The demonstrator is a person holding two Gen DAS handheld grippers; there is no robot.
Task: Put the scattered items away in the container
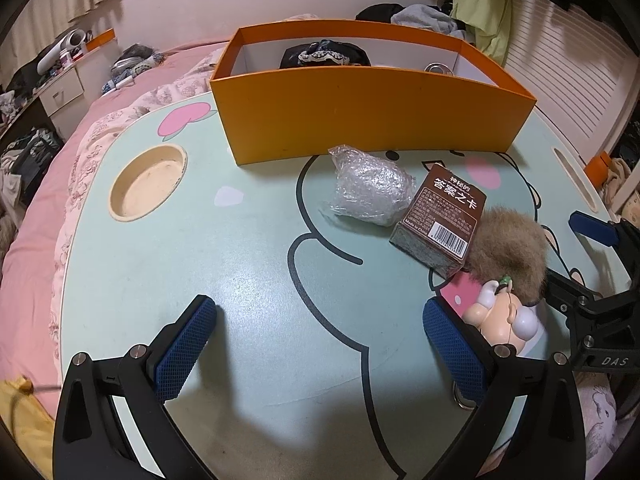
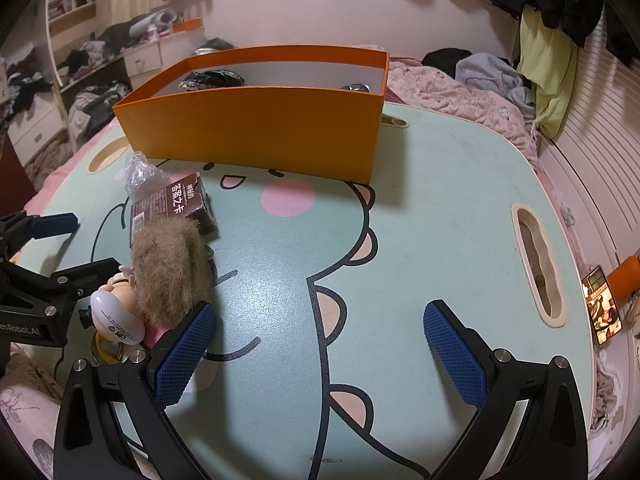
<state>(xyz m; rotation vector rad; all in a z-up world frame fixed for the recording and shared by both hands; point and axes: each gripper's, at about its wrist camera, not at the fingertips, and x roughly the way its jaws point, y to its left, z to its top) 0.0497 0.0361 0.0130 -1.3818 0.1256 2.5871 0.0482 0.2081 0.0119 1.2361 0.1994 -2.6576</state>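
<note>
An orange box (image 1: pixel 372 116) (image 2: pixel 256 132) stands at the far side of the lap table, holding a dark cloth (image 1: pixel 324 54) and a metal item (image 1: pixel 438 68). In front of it lie a bubble-wrap bundle (image 1: pixel 370 186) (image 2: pixel 142 174), a brown card box (image 1: pixel 444 220) (image 2: pixel 172 208) and a furry doll keychain (image 1: pixel 506 276) (image 2: pixel 160 276). My left gripper (image 1: pixel 320 344) is open over bare table, the doll just right of its right finger. My right gripper (image 2: pixel 320 348) is open too, with the doll beside its left finger.
The mint table (image 1: pixel 240 264) has a round cup recess (image 1: pixel 148 184) at left and a handle slot (image 2: pixel 538 264) at right. It rests on a pink bed (image 1: pixel 60 132) strewn with clothes. A phone (image 2: pixel 602 304) lies off the right edge.
</note>
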